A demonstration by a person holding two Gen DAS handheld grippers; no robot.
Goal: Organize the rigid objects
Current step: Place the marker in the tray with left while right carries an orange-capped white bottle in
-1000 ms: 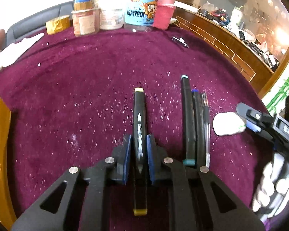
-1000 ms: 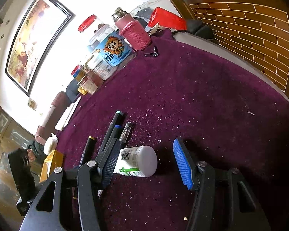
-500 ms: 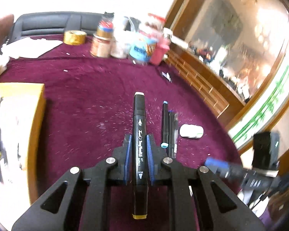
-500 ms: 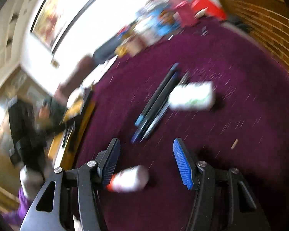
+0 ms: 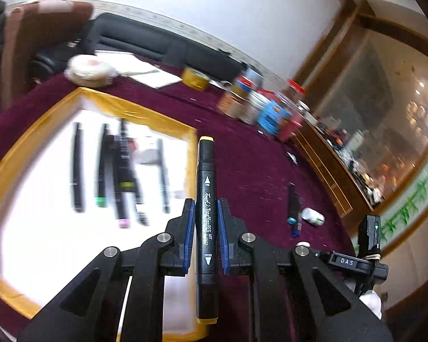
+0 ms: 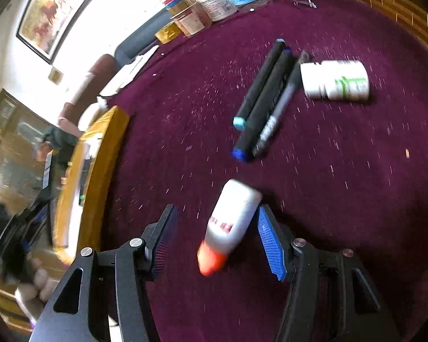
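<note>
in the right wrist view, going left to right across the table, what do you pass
yellow tray → white bottle with orange cap between the open right gripper fingers → bundle of three markers → white pill bottle with green label

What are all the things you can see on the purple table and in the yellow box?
marker: one, black with yellow ends, held in the left gripper
box: one, yellow rim, white inside, on the cloth at left
pens in box: about five, dark, blurred
loose markers: three, dark, side by side on the cloth
pill bottle: one, white with green label, lying beside them
glue bottle: one, white with orange cap, between the right gripper's fingers
jars: several, far edge
tape roll: one, gold
tablecloth: purple
left gripper: shut
right gripper: open
</note>
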